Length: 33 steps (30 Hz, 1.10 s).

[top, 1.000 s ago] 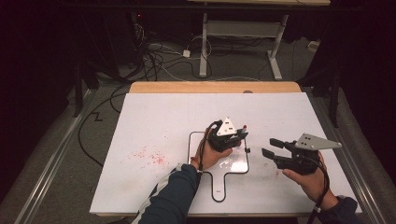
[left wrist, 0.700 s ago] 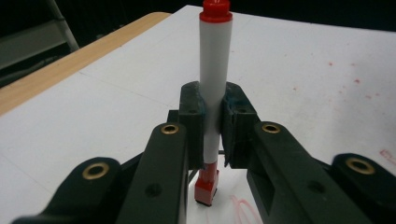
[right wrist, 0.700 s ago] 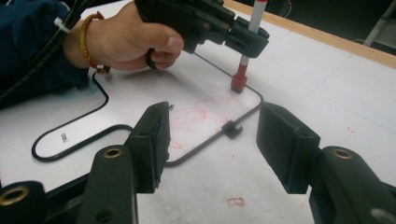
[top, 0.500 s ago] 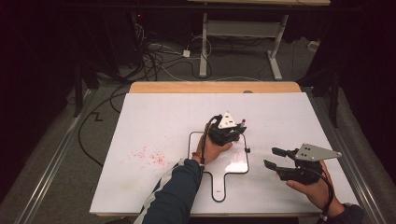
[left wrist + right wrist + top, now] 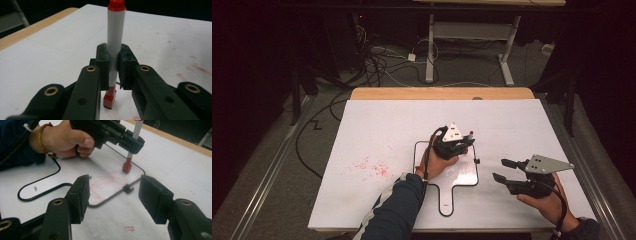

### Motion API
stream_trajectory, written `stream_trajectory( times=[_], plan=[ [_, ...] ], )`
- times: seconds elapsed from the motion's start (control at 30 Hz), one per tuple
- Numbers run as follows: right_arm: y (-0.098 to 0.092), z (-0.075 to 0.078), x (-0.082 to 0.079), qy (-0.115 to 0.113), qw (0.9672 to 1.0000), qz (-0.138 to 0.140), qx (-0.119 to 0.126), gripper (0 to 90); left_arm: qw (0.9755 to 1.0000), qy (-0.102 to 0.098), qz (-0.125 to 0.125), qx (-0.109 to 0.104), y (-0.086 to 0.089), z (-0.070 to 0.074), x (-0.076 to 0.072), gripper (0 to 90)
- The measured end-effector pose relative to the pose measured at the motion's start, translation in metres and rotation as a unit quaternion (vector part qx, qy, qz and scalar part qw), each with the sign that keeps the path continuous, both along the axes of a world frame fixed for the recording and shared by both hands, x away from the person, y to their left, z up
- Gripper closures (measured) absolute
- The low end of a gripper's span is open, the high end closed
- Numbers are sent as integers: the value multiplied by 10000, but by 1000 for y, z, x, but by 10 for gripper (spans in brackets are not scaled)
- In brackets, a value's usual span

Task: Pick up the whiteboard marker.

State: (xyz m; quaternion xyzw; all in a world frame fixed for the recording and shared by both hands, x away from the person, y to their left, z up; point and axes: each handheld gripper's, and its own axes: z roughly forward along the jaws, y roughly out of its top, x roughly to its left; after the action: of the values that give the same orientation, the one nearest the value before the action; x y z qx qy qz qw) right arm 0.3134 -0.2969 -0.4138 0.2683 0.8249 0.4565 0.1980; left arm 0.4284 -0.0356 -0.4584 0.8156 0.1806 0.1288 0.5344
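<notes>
A small whiteboard [image 5: 466,172] with a black rim and a handle lies on the white table [image 5: 377,125]. My left gripper [image 5: 463,145] is shut on a white marker with a red cap [image 5: 115,37], held upright. The marker's red tip [image 5: 127,167] rests on the board's far corner, by faint red scribbles [image 5: 102,182]. My right gripper [image 5: 500,169] hovers to the right of the board. Its jaws have just been opening and stand open, with nothing between them [image 5: 113,192]. From there the left gripper [image 5: 133,145] and the hand holding it are seen close by.
Red smudges [image 5: 372,167] mark the table left of the board, and a small red mark [image 5: 129,228] lies near my right gripper. A wooden strip [image 5: 442,93] runs along the table's far edge. Cables and a desk frame [image 5: 467,35] lie on the floor beyond.
My right gripper has slipped a little toward the near edge and its jaws stand wider. The left gripper and marker have stayed almost in place on the board.
</notes>
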Motion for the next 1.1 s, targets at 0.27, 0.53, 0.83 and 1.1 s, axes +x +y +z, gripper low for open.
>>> stream_trajectory(
  times=[0.27,0.53,0.83,1.1],
  plan=[
    [3,-1,-2,-44,10000,77,-21,419,9991,-245,239,238,3,2,14,787],
    [3,-5,-1,-2,9998,196,-97,411,9994,72,330,18,14,1,25,787],
    [4,-3,-3,-17,9997,214,-113,388,9987,-63,-496,133,-4,2,-8,786],
    [-1,-3,-12,-257,9996,52,-79,338,9998,-103,137,119,17,1,16,786]
  ],
)
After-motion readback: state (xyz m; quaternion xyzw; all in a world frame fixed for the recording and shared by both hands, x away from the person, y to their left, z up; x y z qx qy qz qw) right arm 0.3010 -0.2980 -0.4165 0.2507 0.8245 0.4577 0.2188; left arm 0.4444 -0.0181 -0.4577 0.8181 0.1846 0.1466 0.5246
